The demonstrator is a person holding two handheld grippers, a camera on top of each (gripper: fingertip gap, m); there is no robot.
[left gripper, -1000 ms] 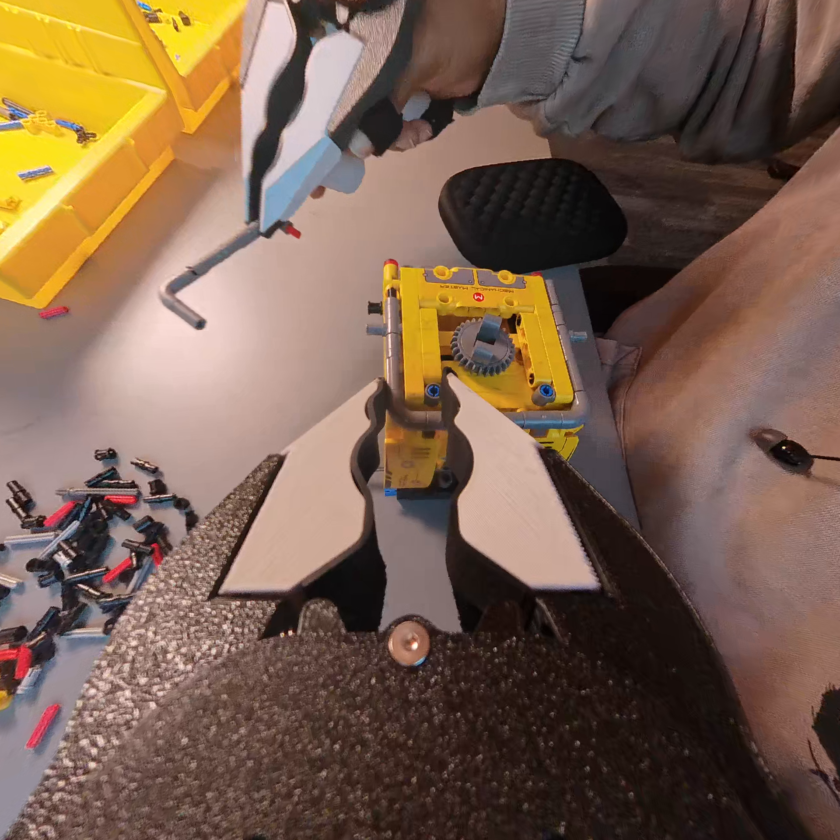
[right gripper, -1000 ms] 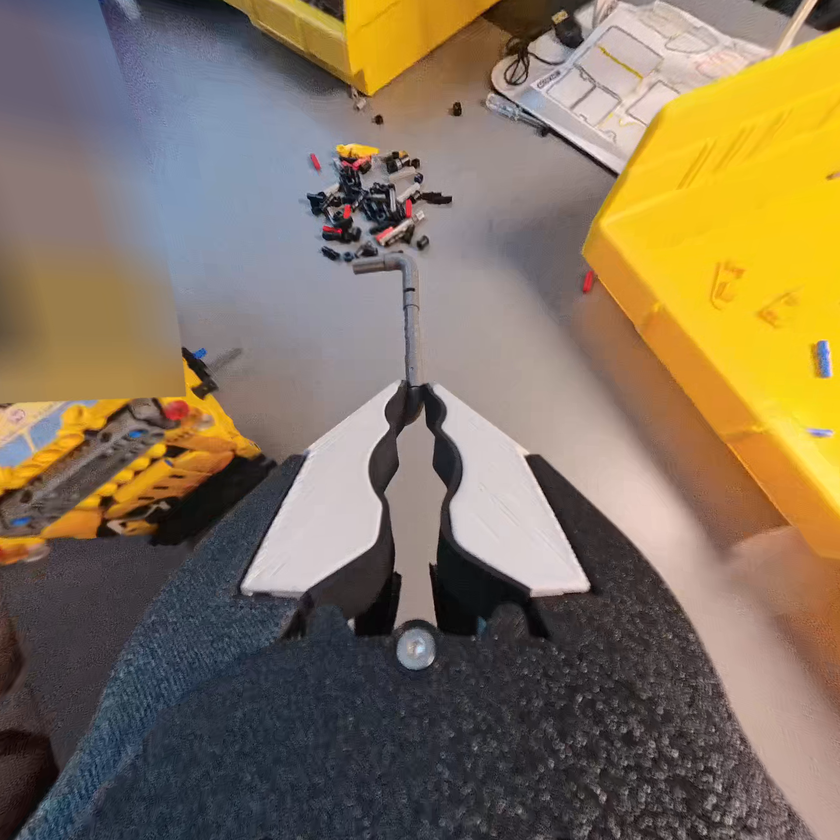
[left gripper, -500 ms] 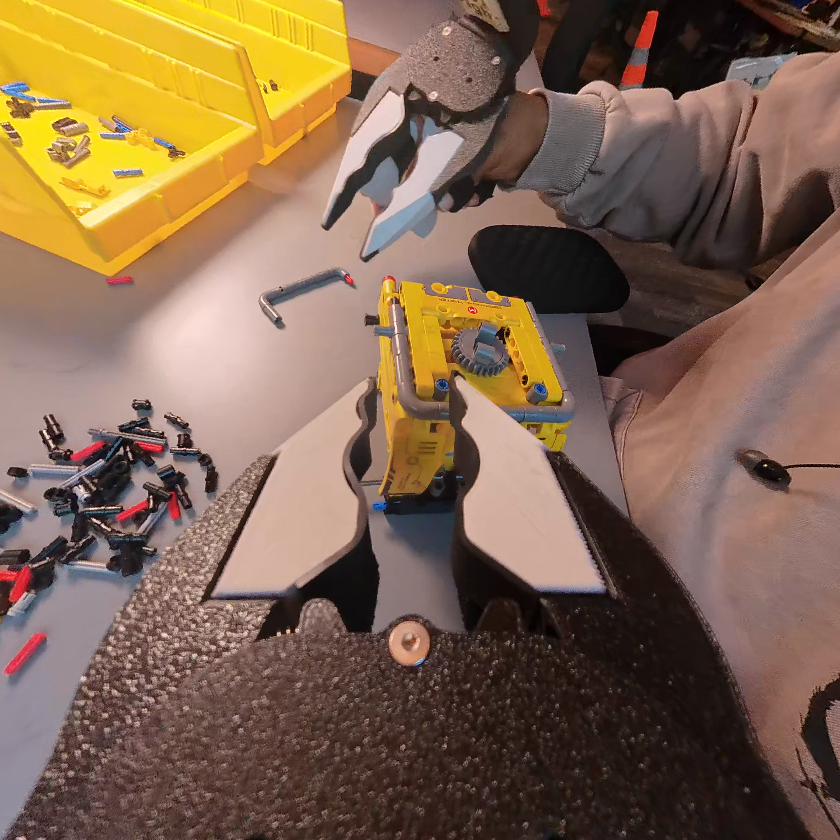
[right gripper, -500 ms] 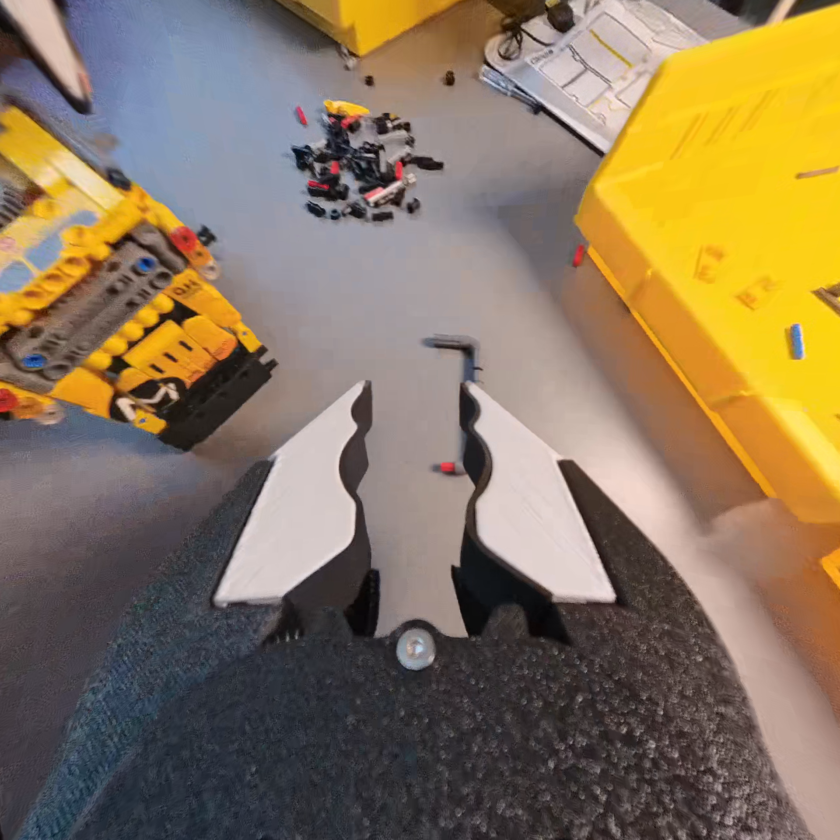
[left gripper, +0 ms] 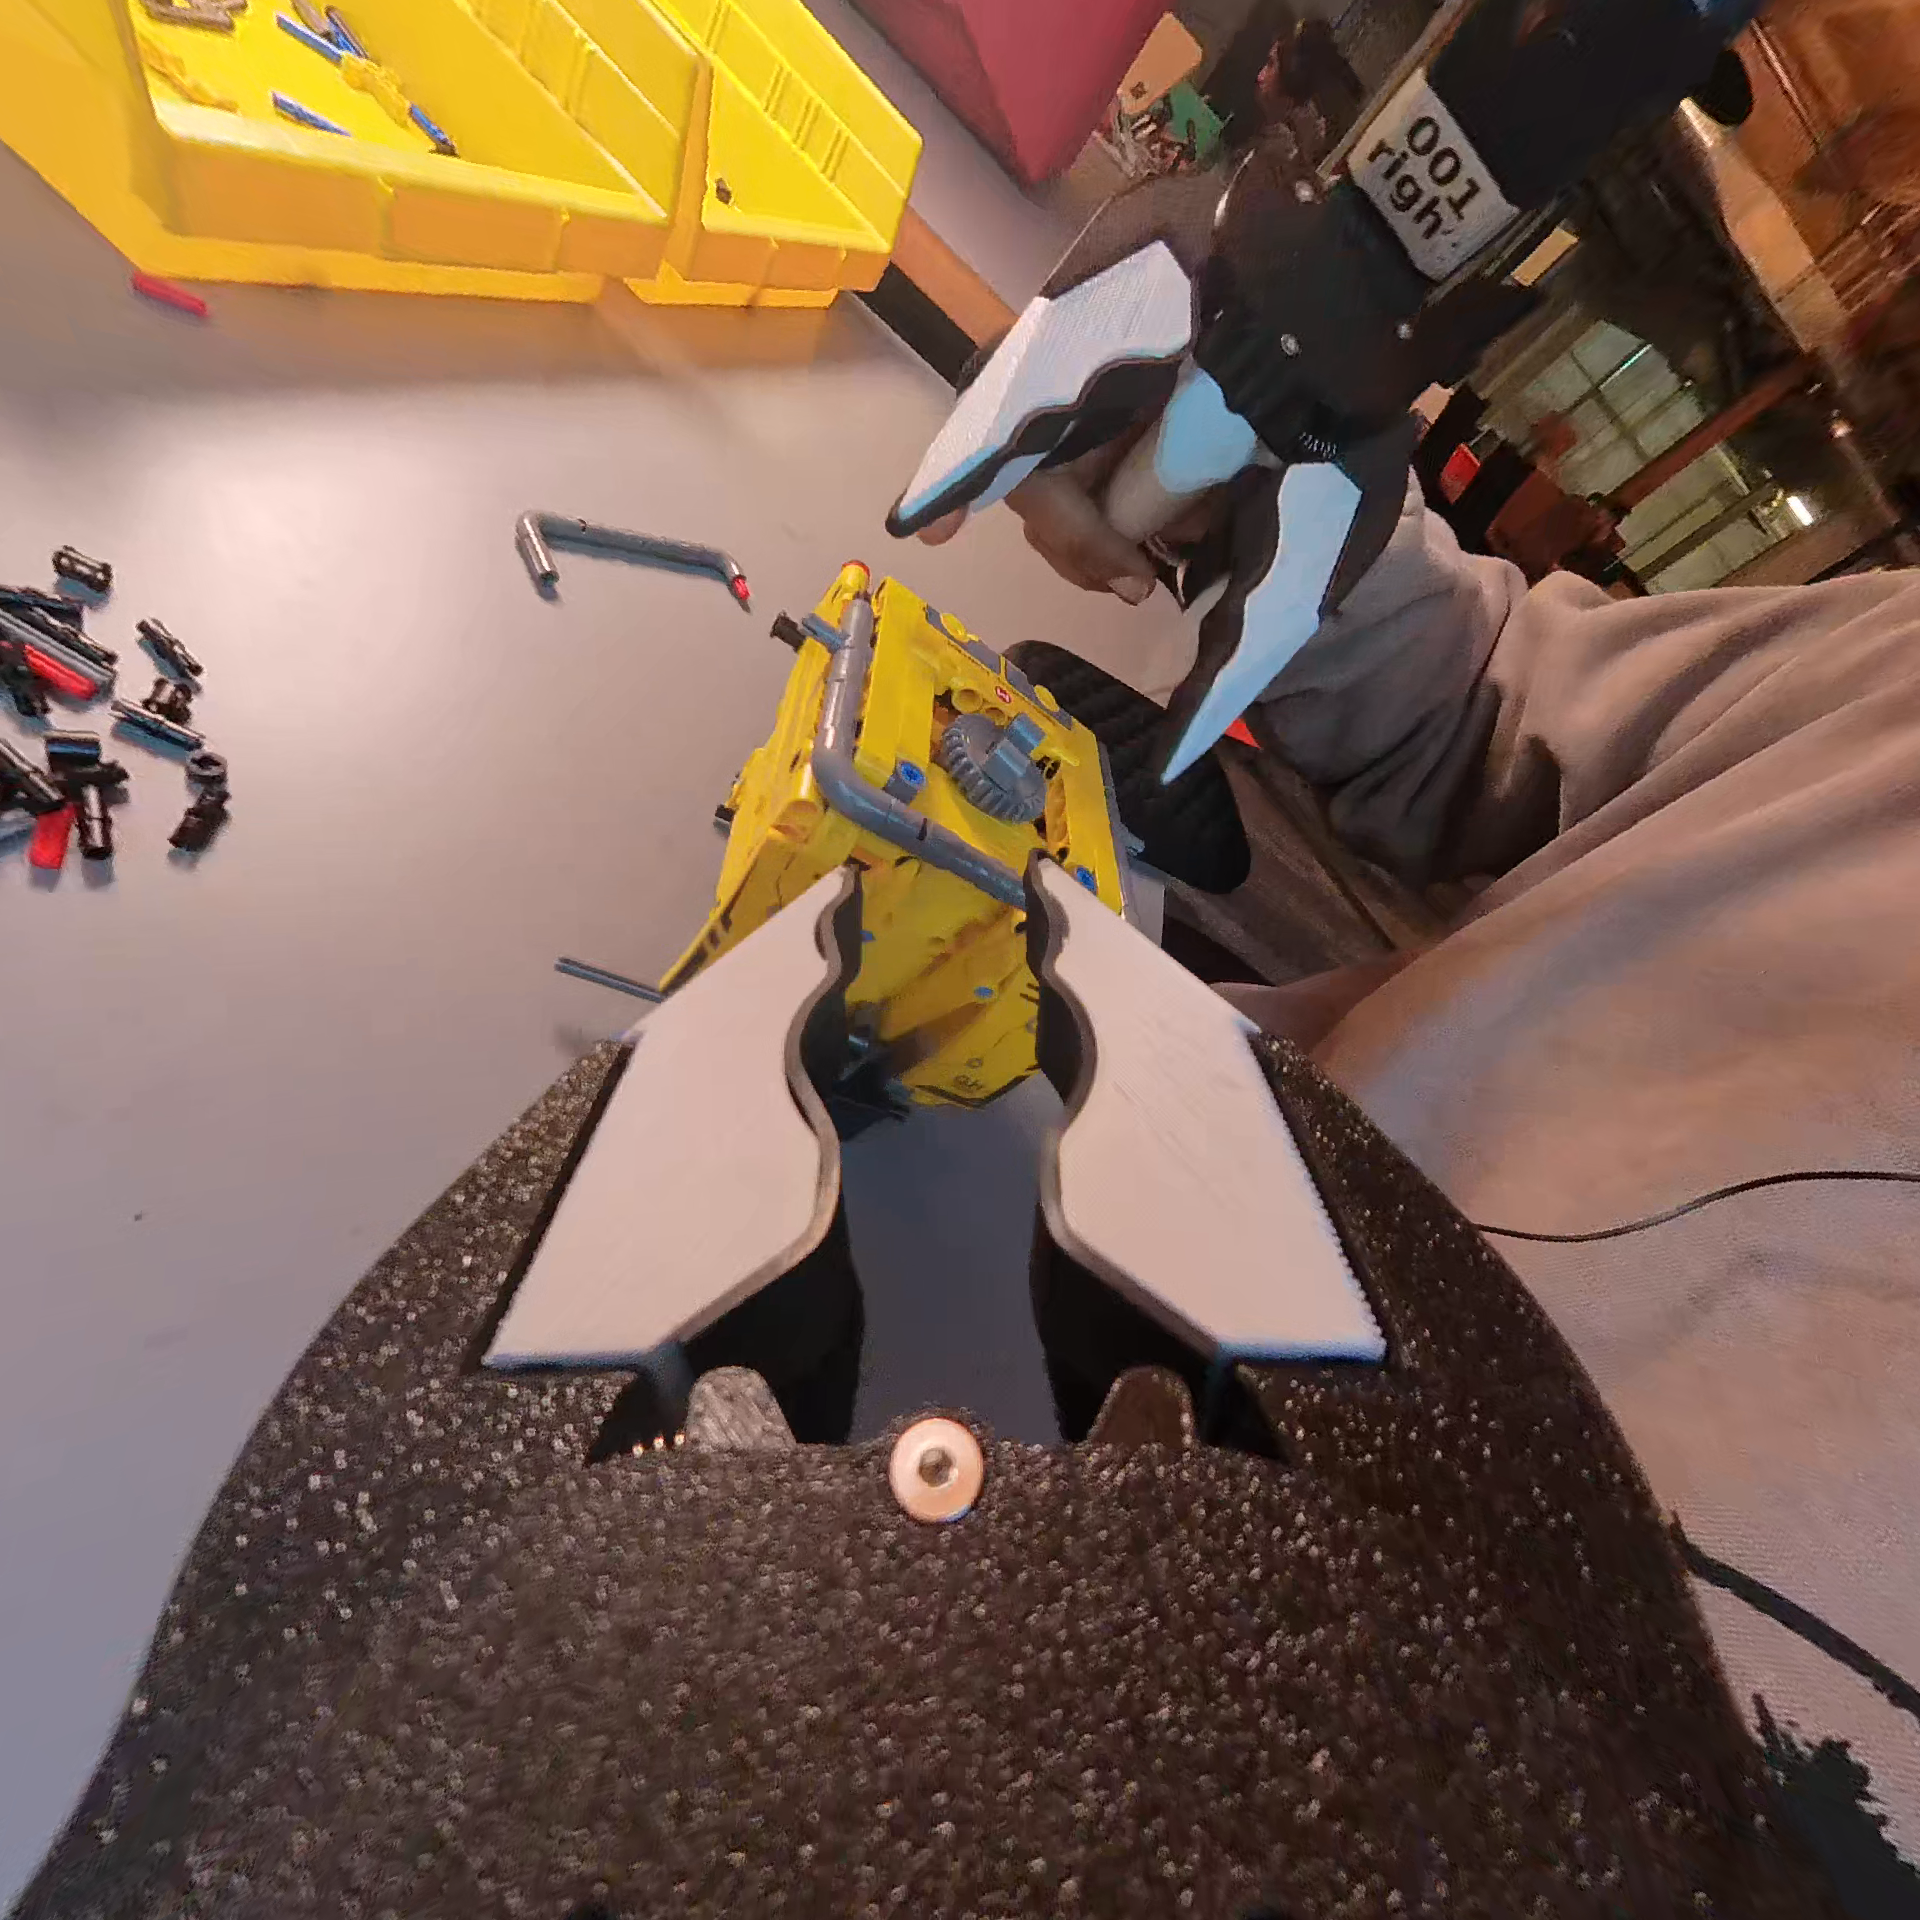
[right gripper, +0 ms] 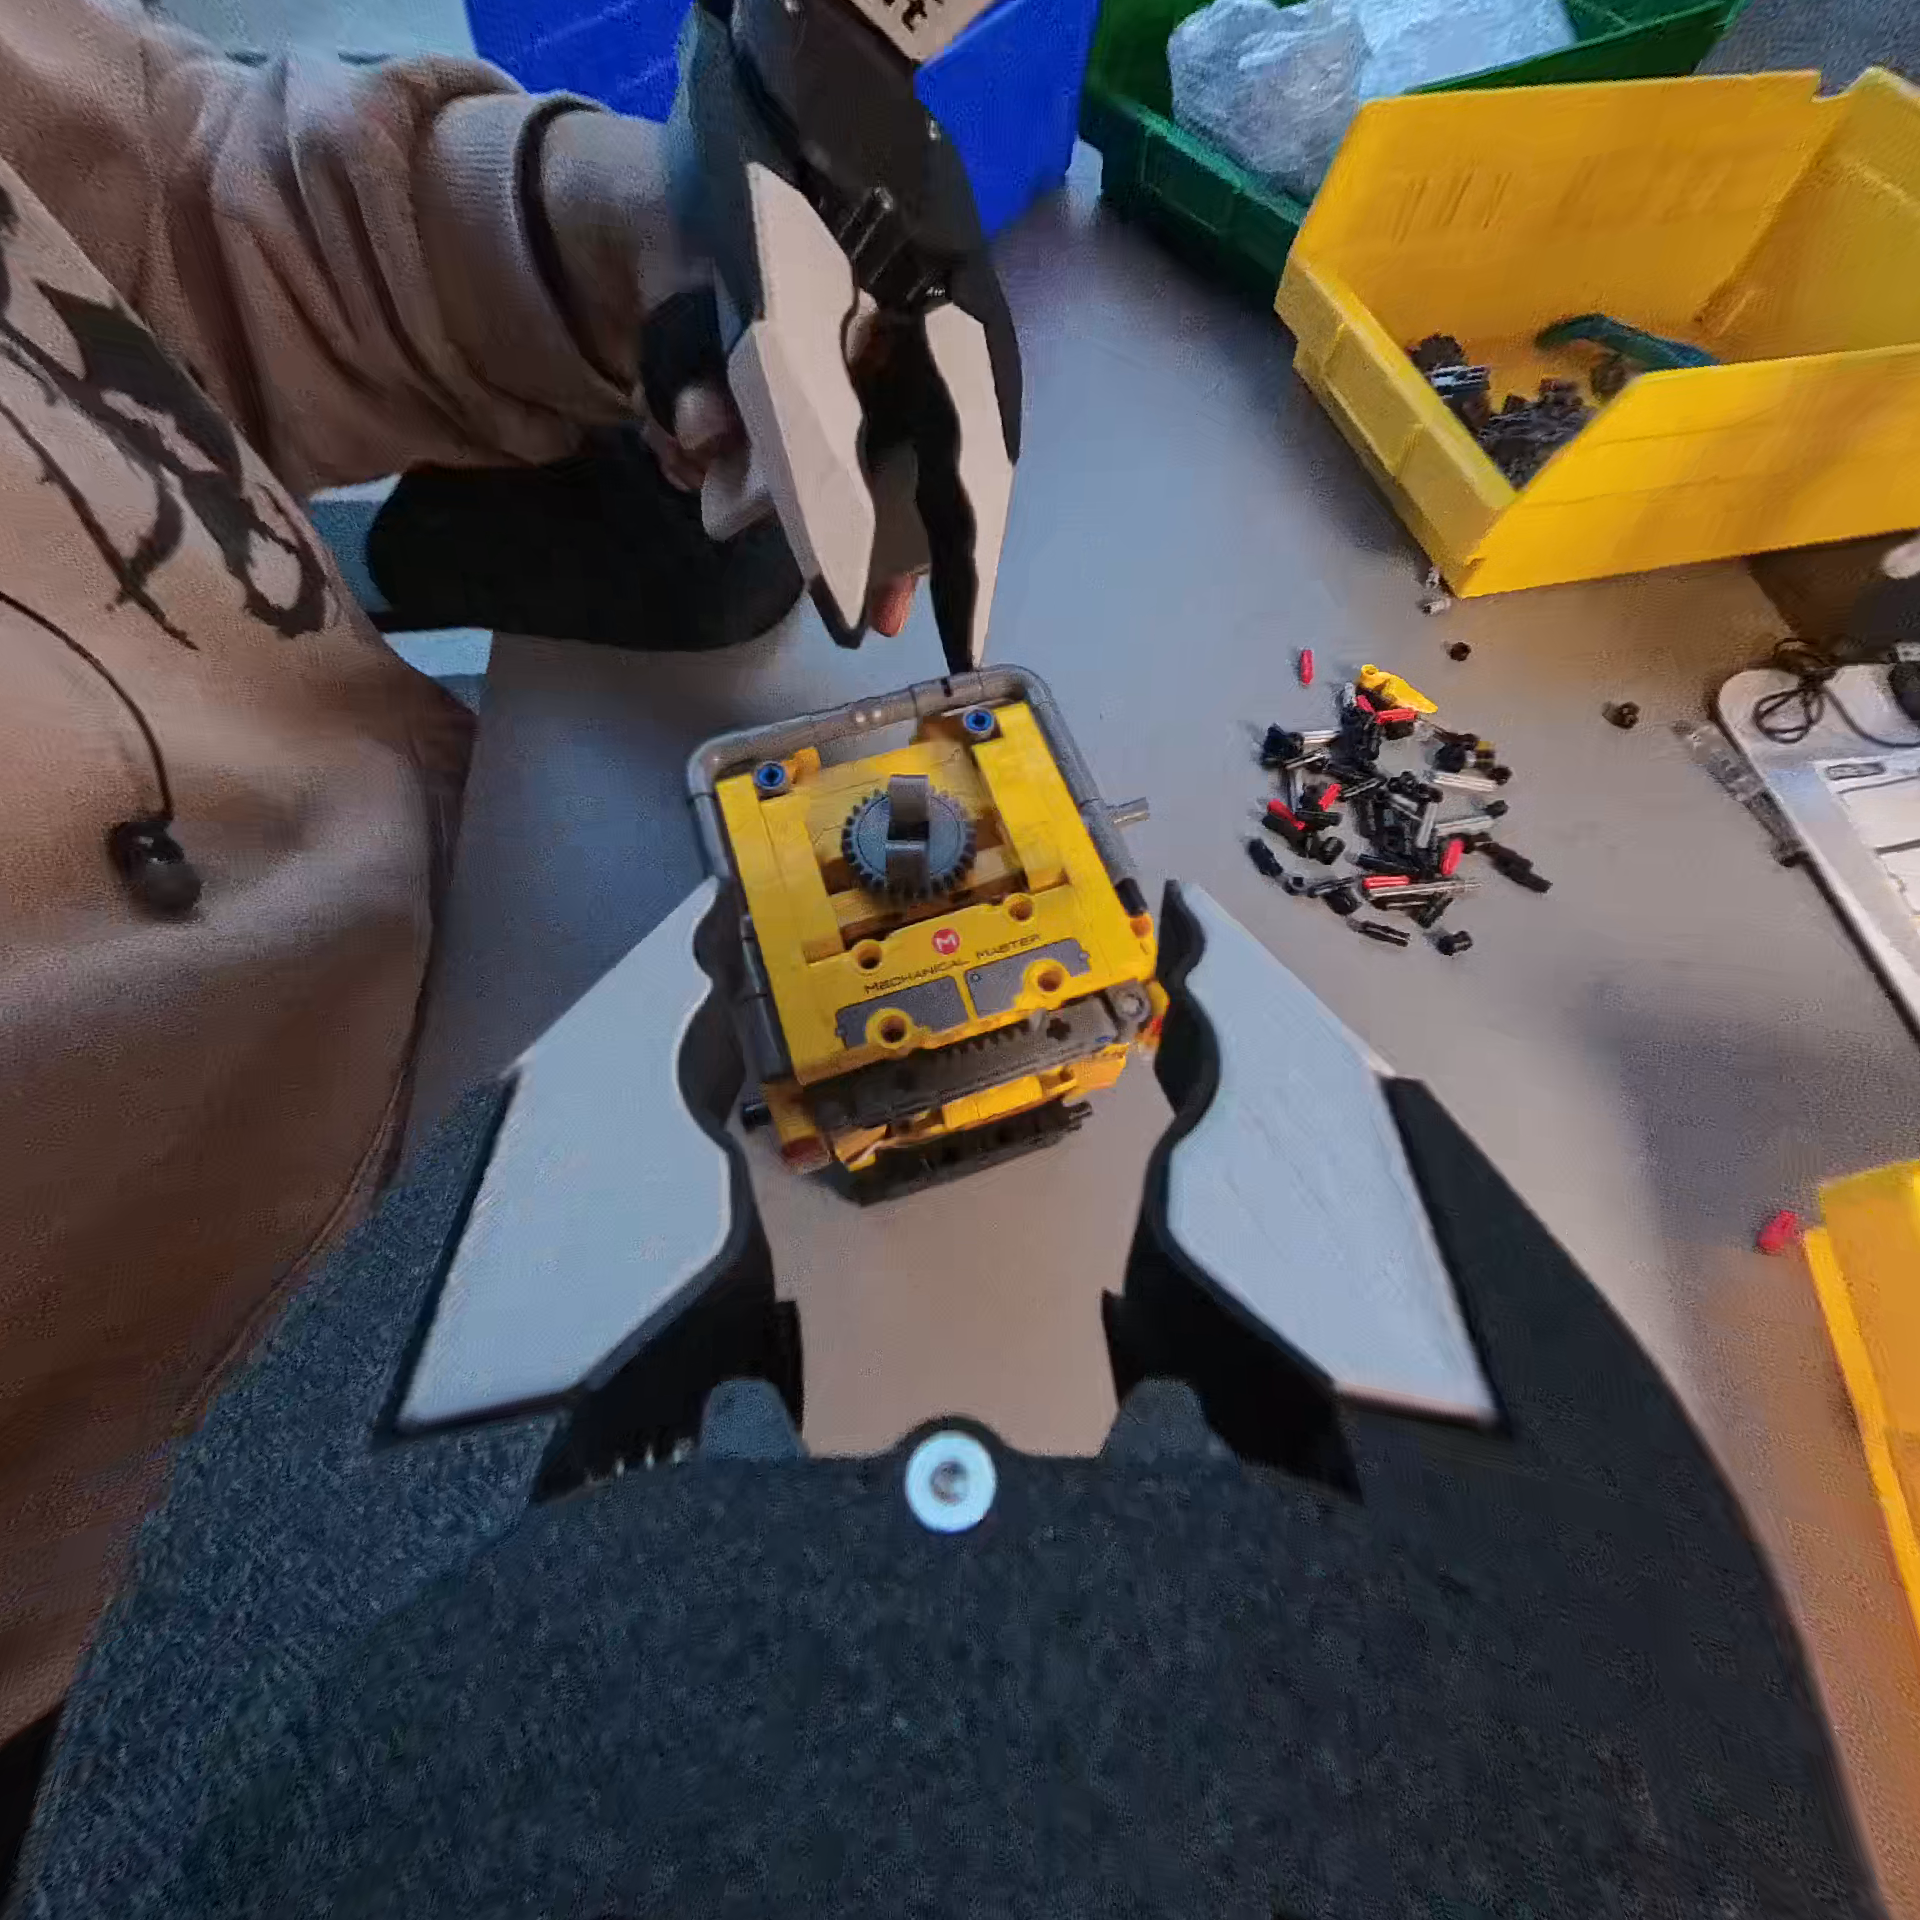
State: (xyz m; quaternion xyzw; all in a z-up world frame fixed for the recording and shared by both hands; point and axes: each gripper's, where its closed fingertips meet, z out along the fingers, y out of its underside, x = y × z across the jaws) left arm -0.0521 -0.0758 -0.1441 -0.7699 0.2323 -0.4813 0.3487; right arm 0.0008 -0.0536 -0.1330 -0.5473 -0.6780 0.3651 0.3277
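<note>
Left gripper [left gripper: 940, 883] clamped on yellow brick model's [right gripper: 914, 935] grey rail, gear face up, tilted on grey bench [left gripper: 343, 935]. Right gripper [right gripper: 935, 914] spread wide, straddling model's opposite end. Bent grey rod [left gripper: 623, 545] lying flat nearby.

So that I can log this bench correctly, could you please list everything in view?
brick model: one, yellow with a grey rail and gear, table centre
bent tube: one, grey, lying loose beyond the model
small pins: one scattered pile, black, red and grey, beside the model
bins: several yellow, plus one blue and one green, table edges
pad: one, black, behind the model
papers: a few, white, table edge
table: one, grey
left gripper: one, grey-fingered, at the model's rail, grip unclear
right gripper: one, open, fingers either side of the model
sleeve: beige, behind the left gripper
</note>
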